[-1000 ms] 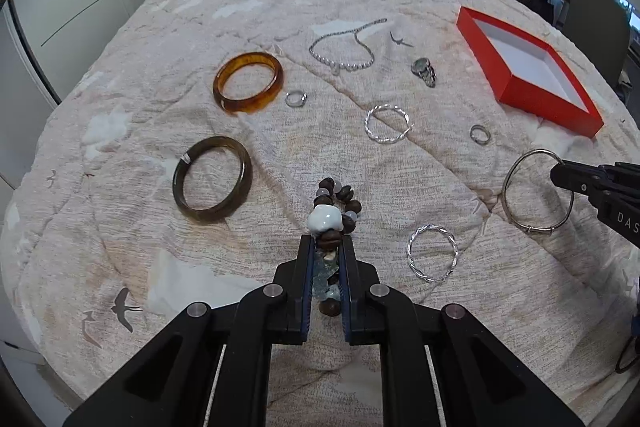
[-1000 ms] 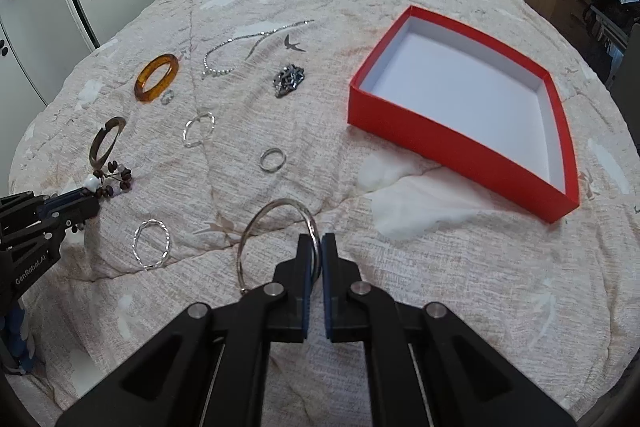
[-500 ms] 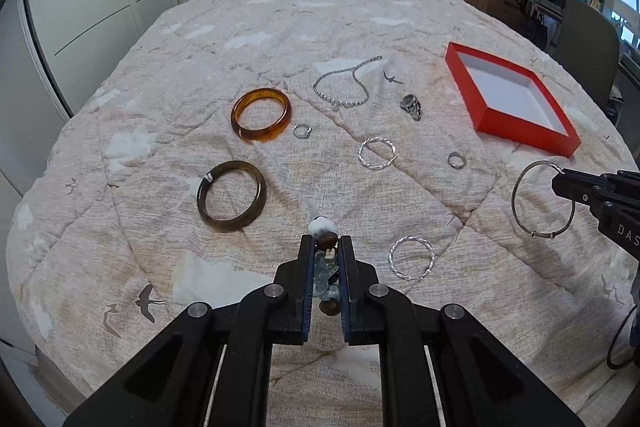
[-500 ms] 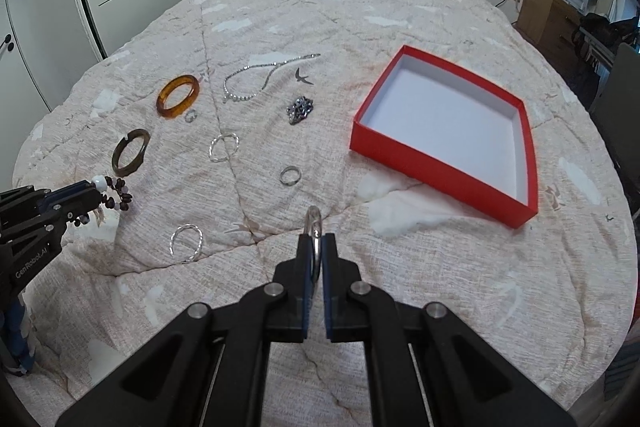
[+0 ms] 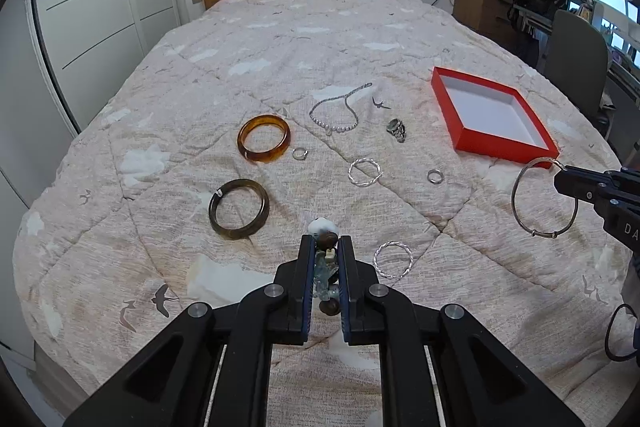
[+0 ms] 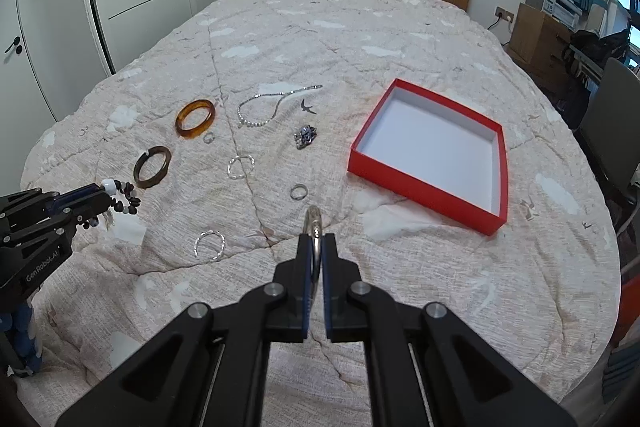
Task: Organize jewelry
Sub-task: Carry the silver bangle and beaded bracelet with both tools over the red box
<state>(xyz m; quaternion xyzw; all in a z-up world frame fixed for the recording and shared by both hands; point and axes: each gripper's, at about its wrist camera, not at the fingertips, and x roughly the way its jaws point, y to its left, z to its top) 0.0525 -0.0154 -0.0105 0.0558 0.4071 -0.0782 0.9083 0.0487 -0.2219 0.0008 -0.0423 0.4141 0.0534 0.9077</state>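
Note:
My left gripper (image 5: 325, 243) is shut on a beaded bracelet (image 5: 324, 229) of brown, white and bluish beads, lifted above the bed; from the right wrist view it dangles as a loop (image 6: 122, 197). My right gripper (image 6: 316, 239) is shut on a thin silver bangle (image 6: 313, 223), seen edge-on there and as a full hoop (image 5: 520, 203) in the left wrist view. The empty red box (image 6: 424, 187) with a white inside lies on the quilt to the right.
On the quilt lie an amber bangle (image 5: 264, 138), a dark olive bangle (image 5: 239, 209), a pearl necklace (image 5: 336, 115), two twisted silver bangles (image 5: 365, 171) (image 5: 393, 259), two small rings (image 5: 299, 153) (image 5: 435, 176) and a silver cluster piece (image 5: 397, 129). Wardrobe left, desk and chair right.
Both grippers have risen and tipped up with their pieces, so the bed looks farther away. The beaded bracelet and the silver bangle have come off the quilt and now hang in the jaws.

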